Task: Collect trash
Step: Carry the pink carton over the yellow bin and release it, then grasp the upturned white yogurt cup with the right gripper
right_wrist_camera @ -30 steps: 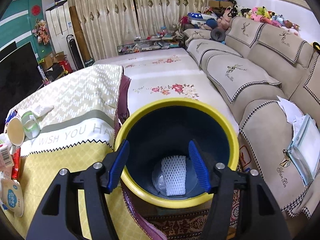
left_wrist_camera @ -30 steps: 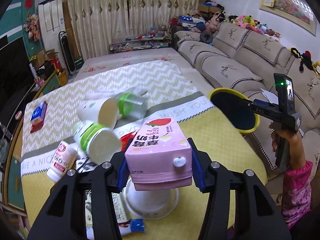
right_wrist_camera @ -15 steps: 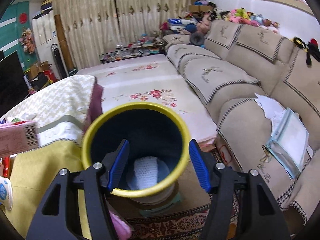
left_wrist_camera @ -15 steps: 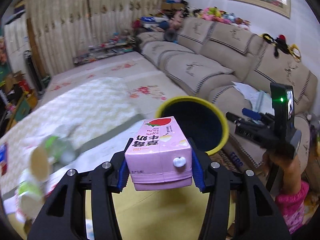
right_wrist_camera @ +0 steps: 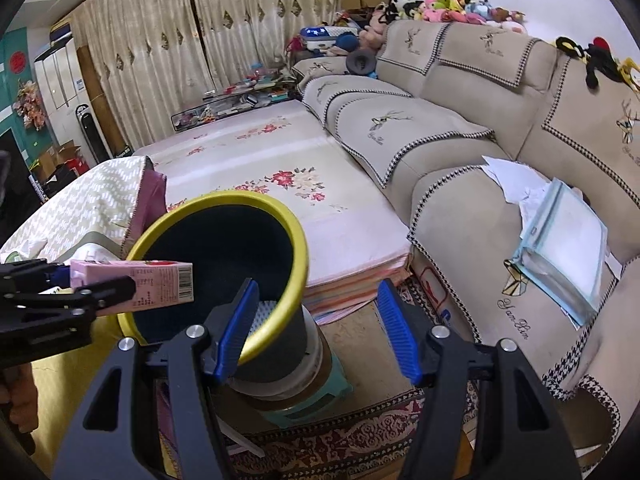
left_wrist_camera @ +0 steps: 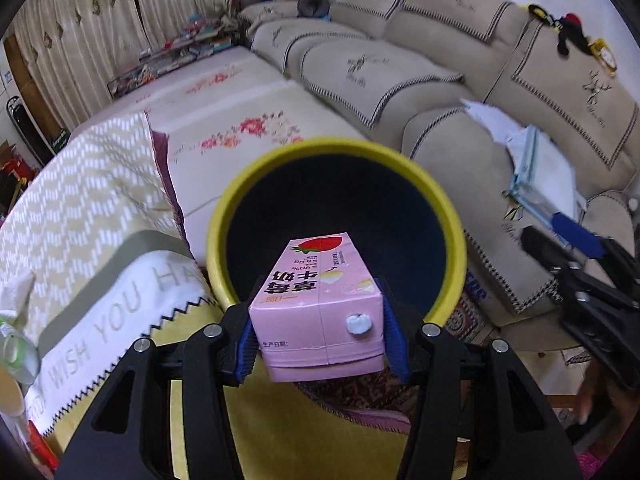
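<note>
A pink strawberry milk carton (left_wrist_camera: pixel 320 304) is clamped between the blue pads of my left gripper (left_wrist_camera: pixel 316 340), which is shut on it. The carton's far end hangs over the near edge of the dark bin with the yellow rim (left_wrist_camera: pixel 452 216). In the right wrist view the same carton (right_wrist_camera: pixel 160 284) pokes in from the left over the bin (right_wrist_camera: pixel 298 256), held by the left gripper (right_wrist_camera: pixel 60 292). A white foam net (right_wrist_camera: pixel 266 312) lies inside the bin. My right gripper (right_wrist_camera: pixel 318 328) is open and empty, just right of the bin.
The bin stands on a green stool (right_wrist_camera: pixel 320 396) over a patterned rug (right_wrist_camera: pixel 360 436). A beige sofa (right_wrist_camera: pixel 460 140) with papers and a clear folder (right_wrist_camera: pixel 560 248) fills the right. The cloth-covered table (left_wrist_camera: pixel 100 312) lies to the left, with a floral mat (right_wrist_camera: pixel 280 184) beyond.
My left gripper carried the carton rightwards from above the table's trash to the bin's mouth. The right gripper drifted right, so the bin now sits left in its view.
</note>
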A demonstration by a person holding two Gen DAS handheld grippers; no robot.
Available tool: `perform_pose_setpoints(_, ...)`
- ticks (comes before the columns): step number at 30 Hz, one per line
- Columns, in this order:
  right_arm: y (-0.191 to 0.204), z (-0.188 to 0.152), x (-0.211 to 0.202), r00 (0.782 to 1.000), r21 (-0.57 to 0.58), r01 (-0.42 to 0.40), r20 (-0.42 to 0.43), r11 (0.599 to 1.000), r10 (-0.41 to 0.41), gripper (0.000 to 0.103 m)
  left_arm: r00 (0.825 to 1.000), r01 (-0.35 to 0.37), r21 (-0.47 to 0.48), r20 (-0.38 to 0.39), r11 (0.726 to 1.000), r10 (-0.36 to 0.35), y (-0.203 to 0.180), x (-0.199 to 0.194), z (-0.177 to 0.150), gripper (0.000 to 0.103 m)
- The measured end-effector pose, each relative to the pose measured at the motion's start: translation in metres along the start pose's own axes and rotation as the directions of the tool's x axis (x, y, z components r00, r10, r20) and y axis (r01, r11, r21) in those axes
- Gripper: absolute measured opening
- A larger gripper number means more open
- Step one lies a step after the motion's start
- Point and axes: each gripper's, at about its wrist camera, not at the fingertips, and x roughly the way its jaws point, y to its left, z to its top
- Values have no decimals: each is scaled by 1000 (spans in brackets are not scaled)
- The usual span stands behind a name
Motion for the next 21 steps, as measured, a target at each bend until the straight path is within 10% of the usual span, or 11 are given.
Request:
perform_pose_setpoints(9,4,-7,-2,1000,-3,-6,-10,1000,6,61,999,7,-17,45,1000,-6,8,-19,-13,70)
perform_pose_setpoints(21,68,-19,-14,994,-92,-110,-29,990,108,65,955,-95,-151,264,984,133,96,-185,-113,89)
